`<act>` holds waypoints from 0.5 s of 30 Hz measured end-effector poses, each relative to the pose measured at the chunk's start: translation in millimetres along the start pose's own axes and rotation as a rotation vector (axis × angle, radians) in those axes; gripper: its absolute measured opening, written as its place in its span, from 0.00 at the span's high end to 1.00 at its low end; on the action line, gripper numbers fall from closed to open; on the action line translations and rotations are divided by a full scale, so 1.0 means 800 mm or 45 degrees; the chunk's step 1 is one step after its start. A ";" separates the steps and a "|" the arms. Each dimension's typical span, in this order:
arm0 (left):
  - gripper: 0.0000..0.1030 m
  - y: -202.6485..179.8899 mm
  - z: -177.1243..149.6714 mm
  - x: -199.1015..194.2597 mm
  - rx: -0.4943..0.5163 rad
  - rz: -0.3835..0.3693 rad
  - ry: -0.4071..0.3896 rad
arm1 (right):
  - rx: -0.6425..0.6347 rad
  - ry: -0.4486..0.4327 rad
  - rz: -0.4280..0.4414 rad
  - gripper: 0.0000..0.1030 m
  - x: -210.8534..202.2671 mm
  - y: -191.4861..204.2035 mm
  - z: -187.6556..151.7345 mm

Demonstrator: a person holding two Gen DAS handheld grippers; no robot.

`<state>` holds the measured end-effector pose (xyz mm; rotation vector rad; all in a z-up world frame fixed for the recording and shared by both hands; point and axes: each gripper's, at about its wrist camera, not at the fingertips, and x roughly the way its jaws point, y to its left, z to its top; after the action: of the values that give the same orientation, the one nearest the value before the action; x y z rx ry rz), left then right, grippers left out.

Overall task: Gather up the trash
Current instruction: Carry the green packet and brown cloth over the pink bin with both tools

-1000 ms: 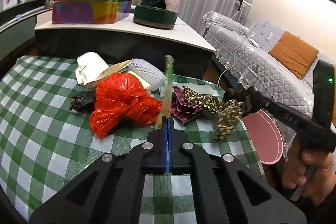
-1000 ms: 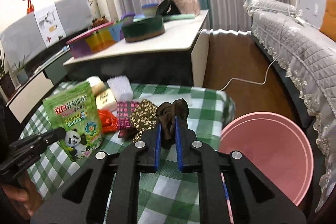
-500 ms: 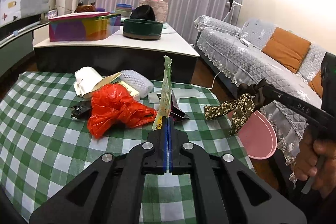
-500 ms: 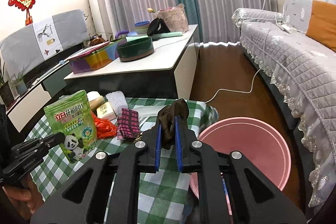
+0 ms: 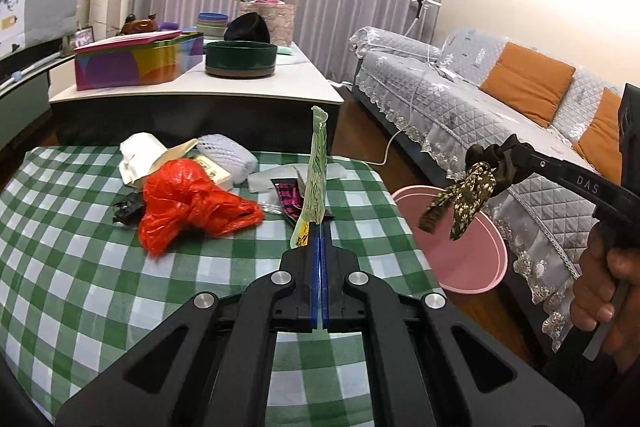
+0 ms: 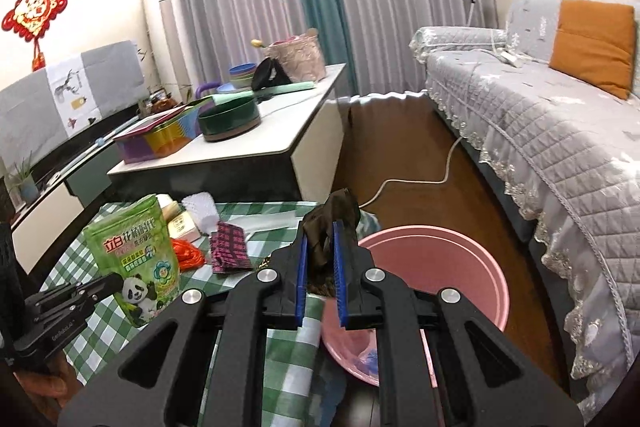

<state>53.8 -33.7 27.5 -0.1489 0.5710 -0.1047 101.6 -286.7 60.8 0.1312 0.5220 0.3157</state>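
Both loads are off the surface (image 5: 72, 227) and travelling toward the pink basin (image 6: 472, 247) on the floor beside it. My right tool (image 6: 320, 267) is pinching the dark patterned fabric scrap (image 5: 468, 191), which a second ago hung over the checked cloth and now hangs above the basin's rim. My left tool (image 5: 320, 251) is pressed together on the green panda pouch (image 6: 136, 263), lifted over the surface. The red bag (image 5: 188, 199) and other litter remain. I judge release into the basin comes next.
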 end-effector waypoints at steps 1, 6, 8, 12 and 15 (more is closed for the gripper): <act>1.00 -0.002 0.000 0.001 0.003 -0.003 0.001 | 0.010 -0.004 -0.011 0.88 -0.003 -0.005 0.000; 1.00 -0.012 -0.001 0.000 0.016 -0.023 0.003 | 0.047 -0.013 -0.054 0.88 -0.011 -0.024 0.003; 1.00 -0.016 -0.002 0.000 0.021 -0.030 0.006 | 0.054 -0.014 -0.067 0.88 -0.012 -0.028 0.003; 1.00 -0.024 -0.003 0.001 0.029 -0.044 0.010 | 0.058 -0.013 -0.094 0.88 -0.013 -0.037 0.004; 1.00 -0.030 -0.004 0.003 0.041 -0.057 0.015 | 0.062 -0.015 -0.110 0.88 -0.015 -0.045 0.004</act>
<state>52.8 -58.1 27.9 -0.1298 0.5779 -0.1583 103.2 -324.9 61.7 0.1570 0.5224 0.2179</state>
